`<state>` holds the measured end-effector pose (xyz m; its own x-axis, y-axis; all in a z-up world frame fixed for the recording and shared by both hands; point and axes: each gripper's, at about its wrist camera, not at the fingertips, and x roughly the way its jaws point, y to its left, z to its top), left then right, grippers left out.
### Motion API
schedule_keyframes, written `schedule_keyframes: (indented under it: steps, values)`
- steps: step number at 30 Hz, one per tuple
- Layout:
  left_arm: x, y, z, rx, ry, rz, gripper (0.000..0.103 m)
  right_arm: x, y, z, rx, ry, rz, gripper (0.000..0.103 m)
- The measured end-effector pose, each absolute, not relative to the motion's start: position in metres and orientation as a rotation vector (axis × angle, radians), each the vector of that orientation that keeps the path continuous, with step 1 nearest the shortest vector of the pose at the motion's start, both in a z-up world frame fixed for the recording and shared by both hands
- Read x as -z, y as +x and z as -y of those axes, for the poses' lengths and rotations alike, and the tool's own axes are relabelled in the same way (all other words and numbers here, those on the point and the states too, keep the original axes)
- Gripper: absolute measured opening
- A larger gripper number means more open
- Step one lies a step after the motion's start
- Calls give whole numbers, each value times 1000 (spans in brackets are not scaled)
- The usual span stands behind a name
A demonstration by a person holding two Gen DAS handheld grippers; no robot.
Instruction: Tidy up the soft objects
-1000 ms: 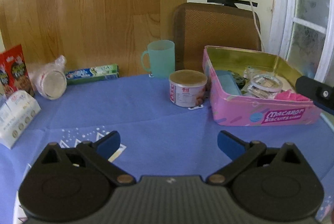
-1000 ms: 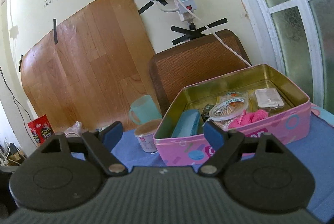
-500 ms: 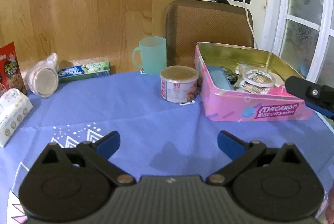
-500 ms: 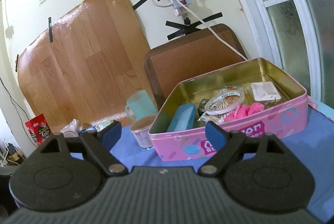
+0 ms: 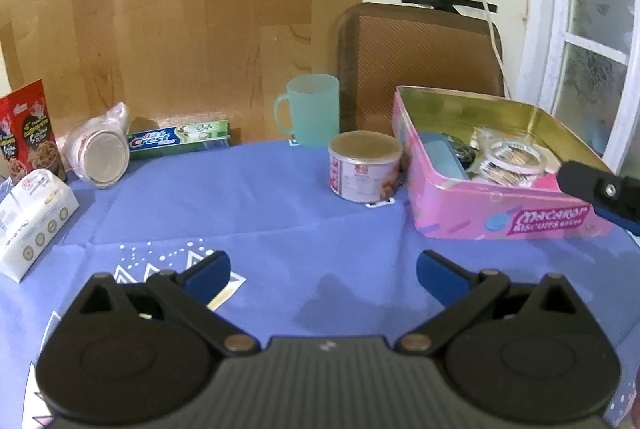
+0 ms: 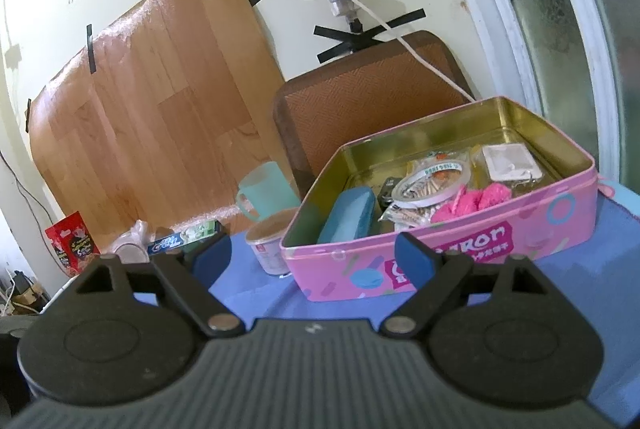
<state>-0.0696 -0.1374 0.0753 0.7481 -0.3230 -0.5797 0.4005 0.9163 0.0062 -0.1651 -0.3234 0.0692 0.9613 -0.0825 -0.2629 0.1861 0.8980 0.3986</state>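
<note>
Item: tin (image 6: pixel 460 249), far right, pink cloth (image 6: pixel 476 201) stowed inside. Right gripper (image 6: pixel 312 257): jaws wide, just opened further, nothing held. Left gripper (image 5: pixel 322 271): wide, nothing held. Step judged: release done; another soft item to be sought.

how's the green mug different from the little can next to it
The green mug is translucent mint plastic with a handle on its side; the can is squat, with a printed pink-and-white label and no handle. The mug is taller and open at the top; the can is closed by a flat tan lid. The mug stands farther back, by the wall. Both are upright on the blue tablecloth.
</note>
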Motion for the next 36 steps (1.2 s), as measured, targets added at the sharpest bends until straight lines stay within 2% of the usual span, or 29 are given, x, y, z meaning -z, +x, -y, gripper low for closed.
schedule_keyframes:
  steps: [36]
  values:
    - [-67,-79,152,366,199,-635,103,-65,-179,327,203,423,-249,91]
